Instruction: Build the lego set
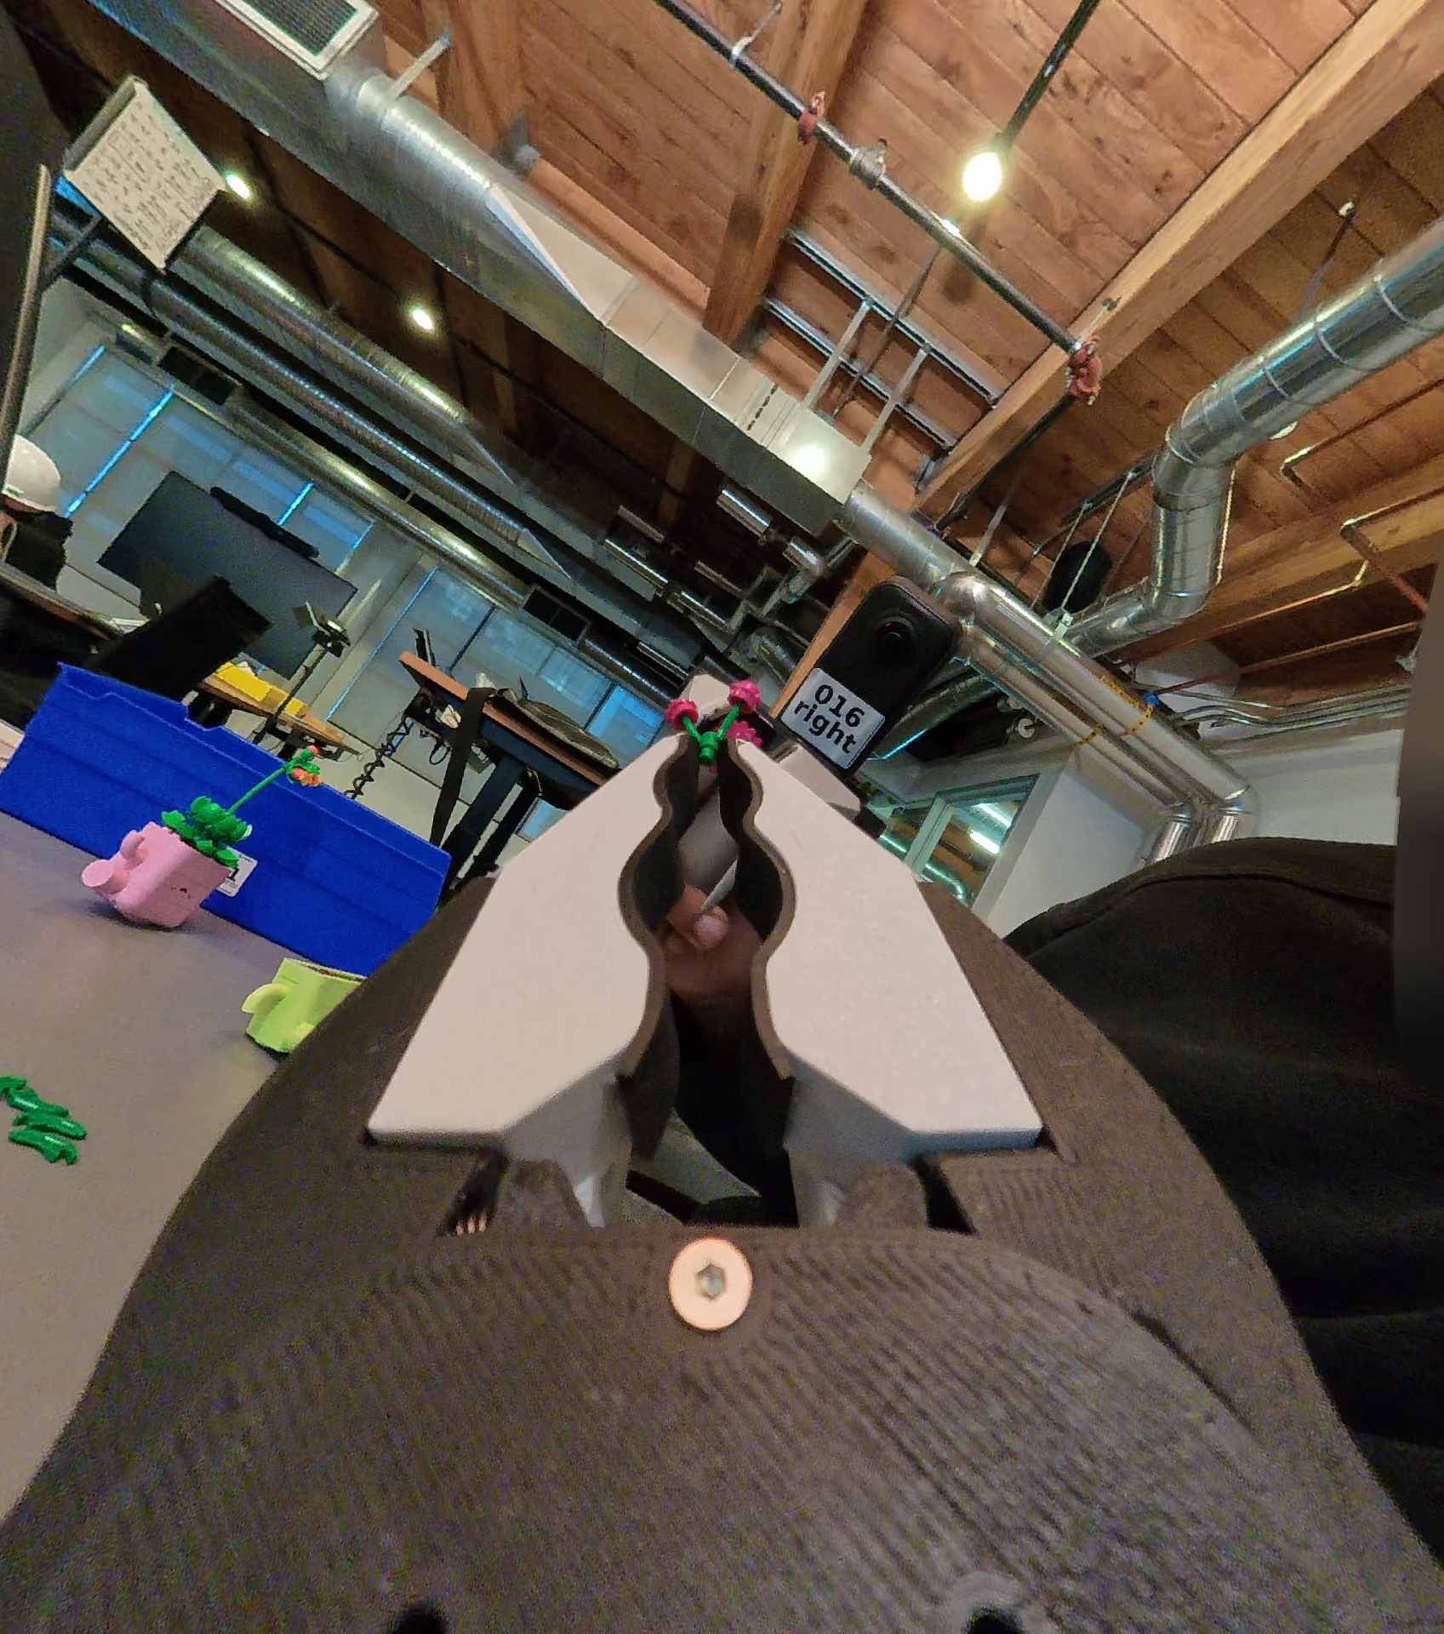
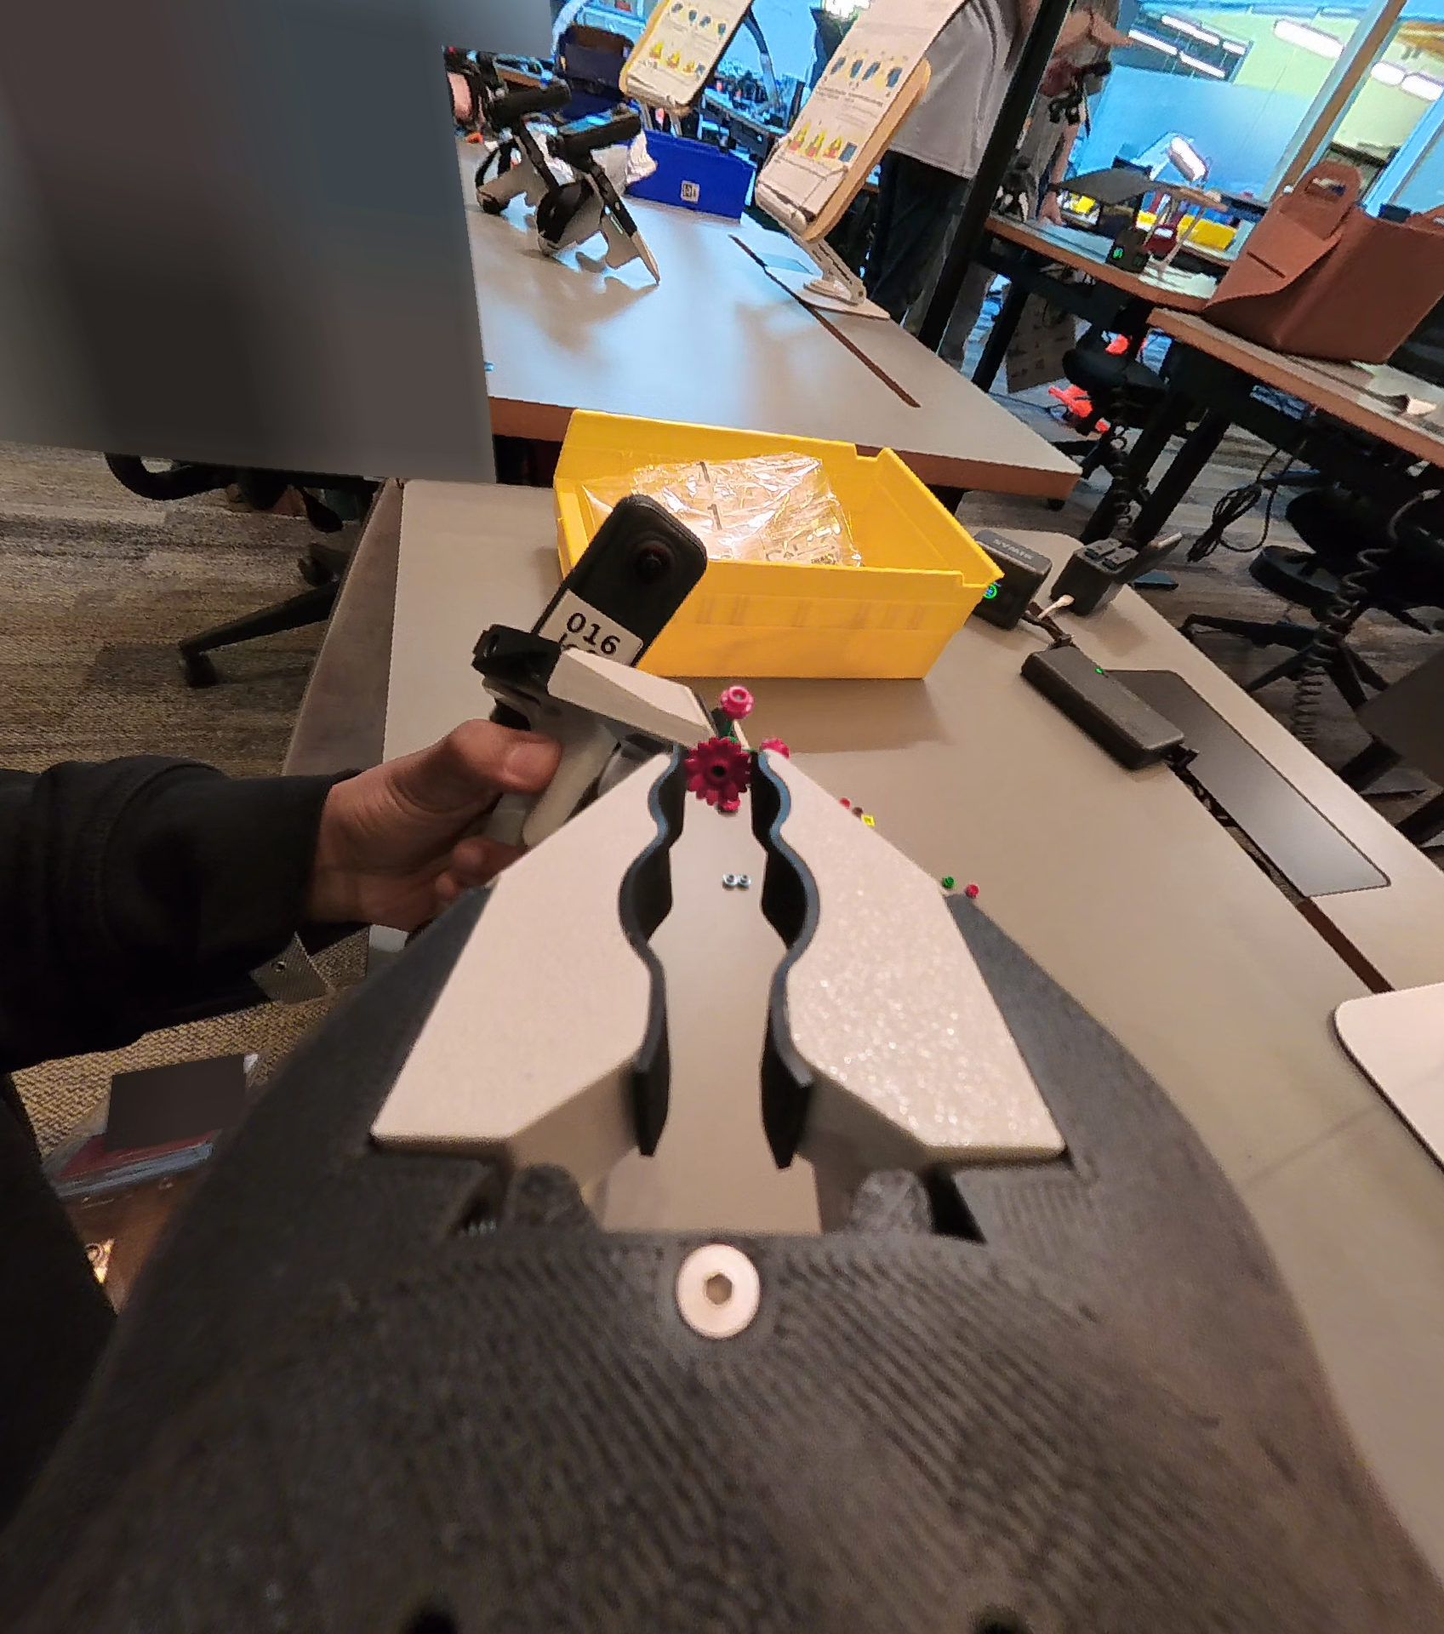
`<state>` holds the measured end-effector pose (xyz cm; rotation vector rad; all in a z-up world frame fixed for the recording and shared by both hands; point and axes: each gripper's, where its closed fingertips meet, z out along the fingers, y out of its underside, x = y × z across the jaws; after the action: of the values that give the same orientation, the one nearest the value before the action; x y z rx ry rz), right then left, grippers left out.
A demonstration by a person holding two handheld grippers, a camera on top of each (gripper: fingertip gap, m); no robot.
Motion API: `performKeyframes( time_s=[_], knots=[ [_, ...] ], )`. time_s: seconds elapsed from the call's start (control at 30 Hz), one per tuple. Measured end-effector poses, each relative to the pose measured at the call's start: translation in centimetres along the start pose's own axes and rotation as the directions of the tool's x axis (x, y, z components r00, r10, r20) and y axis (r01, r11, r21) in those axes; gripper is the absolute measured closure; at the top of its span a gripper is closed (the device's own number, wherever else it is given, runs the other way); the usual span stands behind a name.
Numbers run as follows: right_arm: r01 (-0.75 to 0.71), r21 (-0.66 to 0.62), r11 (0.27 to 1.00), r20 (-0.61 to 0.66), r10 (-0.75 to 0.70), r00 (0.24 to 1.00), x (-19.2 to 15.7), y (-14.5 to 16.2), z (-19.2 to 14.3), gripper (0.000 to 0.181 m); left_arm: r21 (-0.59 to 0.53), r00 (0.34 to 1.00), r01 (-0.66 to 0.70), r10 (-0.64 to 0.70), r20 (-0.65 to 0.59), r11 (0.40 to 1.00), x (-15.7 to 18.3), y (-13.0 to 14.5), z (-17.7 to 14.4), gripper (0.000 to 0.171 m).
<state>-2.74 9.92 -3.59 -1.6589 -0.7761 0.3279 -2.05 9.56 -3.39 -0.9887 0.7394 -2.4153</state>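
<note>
Both tools are raised off the desk point(image 2: 1054, 928) and brought tip to tip. The left hand-held gripper point(image 1: 711, 752) is clamped on a green forked stem point(image 1: 707, 741) carrying small magenta buds; the right hand-held gripper point(image 2: 718, 778) pinches a magenta flower piece point(image 2: 716, 774) at its fingertips, just beside the stem's buds. Judged step: fitting a blossom onto the branching stem, a sub-assembly for one of the potted plants. Next move likely calls for lining the flower's centre hole up with a free stem tip and pressing along the stem's axis while the left holds steady; the stem looks thin and could slip or twist. Elsewhere, in the left wrist view: a pink pot point(image 1: 157, 875) with green foliage and a long flowered stalk lies tipped on the desk in front of a blue bin point(image 1: 320, 849), a lime-green pot point(image 1: 298, 1004) nearer, loose green leaf pieces point(image 1: 28, 1118) scattered. The right wrist view shows a yellow bin point(image 2: 798, 610) holding a clear bag. Each tool's camera carries a white printed tag; the blue bin bears a small sticker. No brand marks legible.
</note>
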Motion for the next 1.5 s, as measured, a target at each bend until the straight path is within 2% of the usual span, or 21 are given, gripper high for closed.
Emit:
performKeyframes(
  time_s=[0.57, 0.67, 1.07, 1.33, 1.5],
  knots=[
    [-0.019, -0.011, 1.0, -0.018, 0.019, 1.0, 0.4, 0.4, 0.0, 0.168, 0.02, 1.0, 0.021, -0.022, 0.017, 1.0, -0.3, -0.1, 0.1, 0.166],
    [-0.001, -0.053, 0.999, -0.03, -0.001, 1.0, 0.3, 1.5, 0.5, 0.168, -0.022, 1.0, 0.013, -0.013, 0.003, 1.0, 0.1, 0.6, 0.8, 0.171],
    [0.031, -0.095, 0.995, -0.068, -0.038, 0.997, 0.8, 2.1, 0.5, 0.168, 0.026, 1.0, -0.022, 0.022, 0.003, 0.999, 0.3, -0.7, 0.0, 0.171],
    [0.079, -0.176, 0.981, -0.095, -0.097, 0.991, 1.0, 2.8, 0.5, 0.168, -0.121, 0.979, -0.119, 0.137, 0.153, 0.986, -1.4, 0.8, 0.1, 0.154],
    [0.126, -0.244, 0.961, -0.116, -0.158, 0.981, 1.1, 3.6, 0.5, 0.168, -0.141, 0.972, -0.129, 0.153, 0.179, 0.982, -1.8, 1.2, 0.2, 0.165]
  ],
)
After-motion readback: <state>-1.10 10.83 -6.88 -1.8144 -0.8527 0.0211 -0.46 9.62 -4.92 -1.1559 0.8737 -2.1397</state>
